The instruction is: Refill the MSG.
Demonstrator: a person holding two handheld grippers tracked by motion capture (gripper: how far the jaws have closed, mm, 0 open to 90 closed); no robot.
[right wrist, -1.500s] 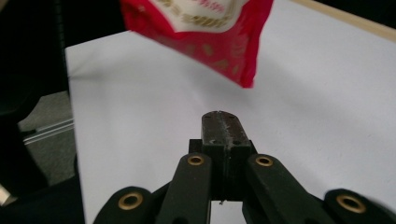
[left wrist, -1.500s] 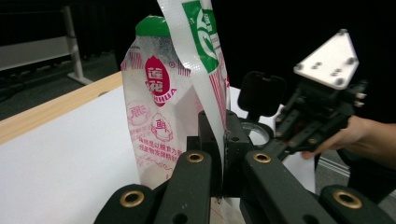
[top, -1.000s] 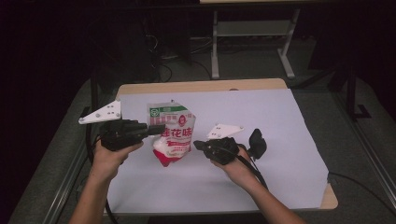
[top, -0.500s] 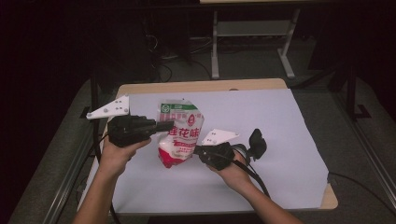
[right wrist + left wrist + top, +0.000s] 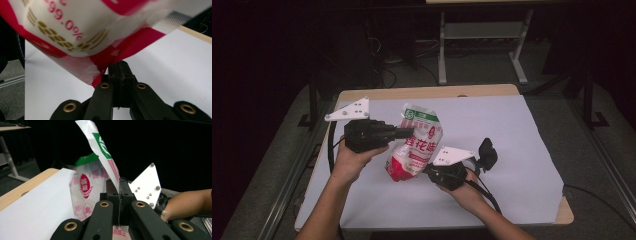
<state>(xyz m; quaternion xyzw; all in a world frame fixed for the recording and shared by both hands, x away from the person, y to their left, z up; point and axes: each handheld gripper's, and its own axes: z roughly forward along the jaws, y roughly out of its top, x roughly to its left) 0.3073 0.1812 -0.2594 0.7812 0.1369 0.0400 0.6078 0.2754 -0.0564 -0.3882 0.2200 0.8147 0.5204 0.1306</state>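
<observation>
Both tools (image 5: 409,133) (image 5: 424,171) pinch bag (image 5: 417,147) edges.

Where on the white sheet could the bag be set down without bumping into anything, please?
The far right stretch of the white sheet, beyond the right gripper, lies bare, as does the near strip along the table's front edge. The middle is crowded: the bag hangs there, pinched between the left gripper and the right one.

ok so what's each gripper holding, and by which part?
Both hold the same bag. Left gripper is shut on its upper side edge; right gripper is shut on the red bottom corner.
</observation>
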